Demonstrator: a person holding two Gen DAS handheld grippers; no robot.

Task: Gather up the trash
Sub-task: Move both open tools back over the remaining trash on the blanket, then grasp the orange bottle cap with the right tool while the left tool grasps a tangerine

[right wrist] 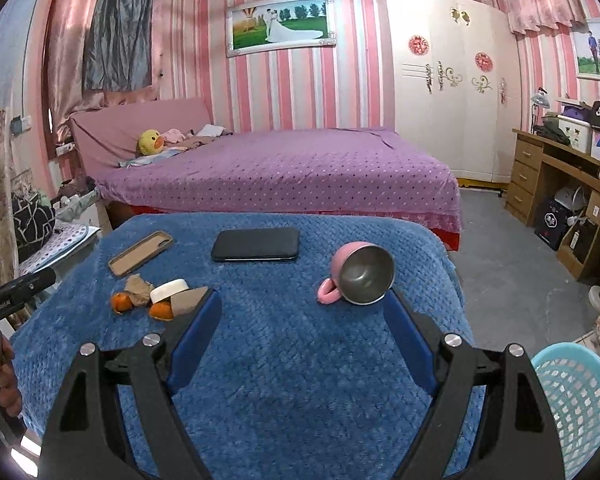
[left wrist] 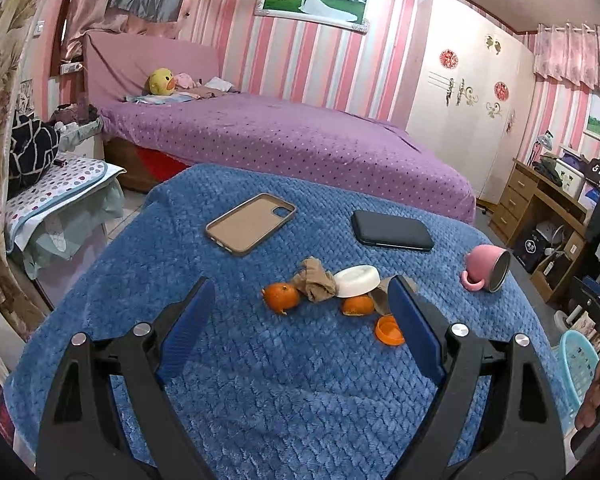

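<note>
On the blue quilted blanket [left wrist: 260,392] covering the work surface, a small cluster of trash lies near the middle: orange peel piece [left wrist: 282,297], a second orange peel piece [left wrist: 357,305], an orange cap [left wrist: 389,330], crumpled brown paper [left wrist: 314,280], and a white round lid [left wrist: 357,280] that leans on the second peel piece and the paper. Left gripper [left wrist: 302,306] hovers over the blanket with jaws spread wide and nothing between the blue pads; the cluster sits just ahead of the fingertips, and the cap is partly hidden behind the right-hand finger. Right gripper [right wrist: 302,312] also stands wide apart and empty, over bare blanket. A pink mug [right wrist: 358,272] lies on its side just beyond its right-hand finger, metal interior facing the camera. Farther back lie a tan phone case [left wrist: 250,223] and a black phone [left wrist: 392,230], well apart from the trash. A light blue mesh basket [right wrist: 576,400] stands beside the blanket's right edge, seen low in the right wrist view. A purple bed [right wrist: 284,168] fills the background.
</note>
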